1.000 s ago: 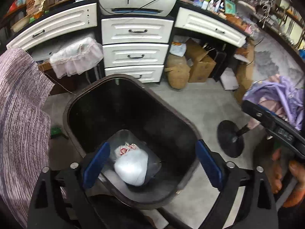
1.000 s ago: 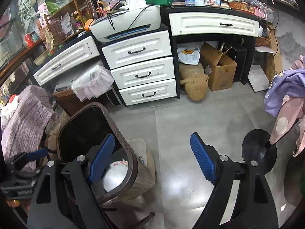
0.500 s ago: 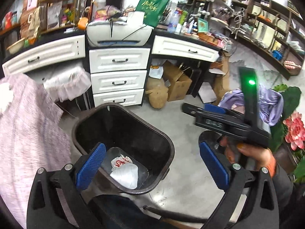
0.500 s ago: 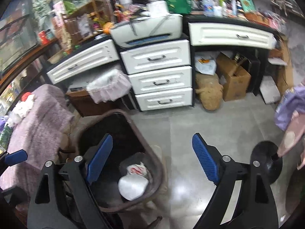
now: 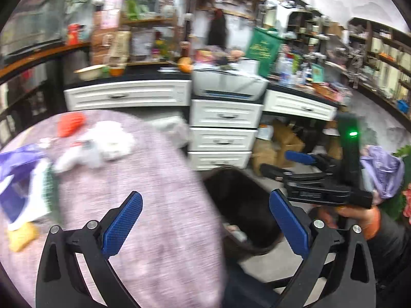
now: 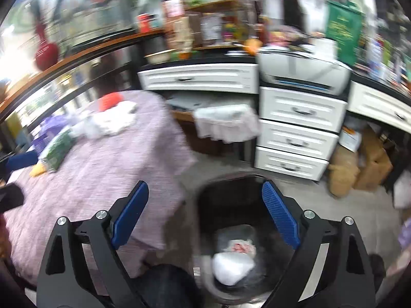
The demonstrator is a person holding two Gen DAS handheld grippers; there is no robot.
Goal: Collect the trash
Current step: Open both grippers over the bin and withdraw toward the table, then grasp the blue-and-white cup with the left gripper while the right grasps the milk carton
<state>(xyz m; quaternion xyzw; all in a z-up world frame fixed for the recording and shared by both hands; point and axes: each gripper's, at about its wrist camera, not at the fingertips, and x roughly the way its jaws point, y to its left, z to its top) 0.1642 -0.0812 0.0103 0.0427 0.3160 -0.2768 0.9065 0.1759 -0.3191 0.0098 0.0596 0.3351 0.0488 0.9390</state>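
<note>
Both tools are empty and spread wide. My left tool (image 5: 203,227) has nothing between its pads, and the right tool (image 6: 205,218), whose jaws have just been opening further, also frames only air. A second ago both were aimed down into the dark bin (image 6: 231,195); now the views have swung up and leftward, so the bin sits under and to the right of the left tool, and directly below the right one. The white bagged trash (image 6: 232,264) lies at the bin's bottom, beneath the right tool, so I judge that drop finished.

What has come into view is the worktop (image 5: 159,179) with its mauve cloth, ahead and left of both tools. On it, blurred, lie a crumpled white wad (image 5: 102,143), something orange-red (image 5: 70,123) beyond it, a purple-and-white wrapper (image 5: 20,179) far left and a yellow scrap (image 5: 21,234) nearest the left tool. I read this as the turn toward the next pickup, with several pieces still to collect.
</note>
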